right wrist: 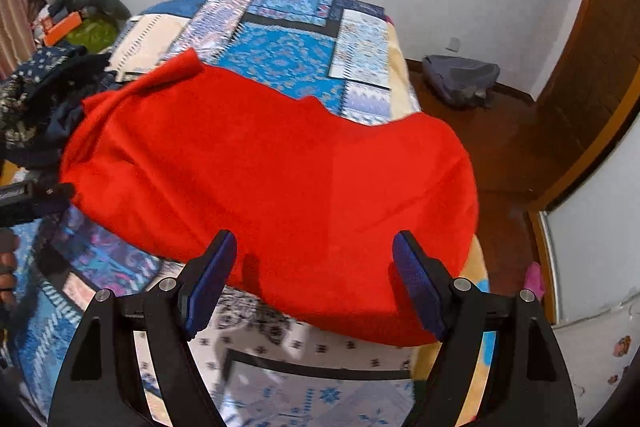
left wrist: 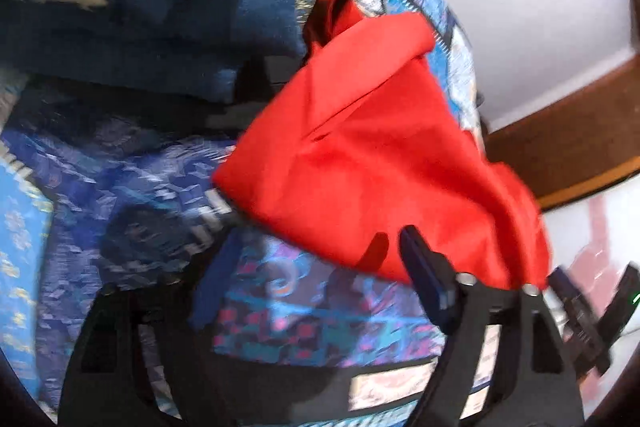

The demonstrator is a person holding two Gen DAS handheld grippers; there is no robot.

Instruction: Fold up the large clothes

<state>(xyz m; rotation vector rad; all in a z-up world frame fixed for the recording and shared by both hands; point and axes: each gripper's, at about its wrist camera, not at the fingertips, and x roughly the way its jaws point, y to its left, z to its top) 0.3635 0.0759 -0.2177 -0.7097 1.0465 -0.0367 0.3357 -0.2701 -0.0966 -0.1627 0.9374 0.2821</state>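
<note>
A large red garment [right wrist: 260,179] lies spread in a rough fold on the patterned blue bedspread [right wrist: 288,51]. It also shows in the left wrist view [left wrist: 360,155], bunched and blurred. My right gripper [right wrist: 316,267] is open, its blue pads on either side of the garment's near edge, holding nothing. My left gripper [left wrist: 316,267] is open near the garment's lower edge, and its blurred left finger [left wrist: 216,279] is apart from the cloth. The other gripper shows at the right edge of the left wrist view [left wrist: 592,311].
A pile of dark blue patterned clothes [left wrist: 120,7] sits on the bed; it shows at the left of the right wrist view [right wrist: 44,95]. A grey bag [right wrist: 460,79] lies on the brown floor by the wall. A wooden door frame [right wrist: 592,87] stands at the right.
</note>
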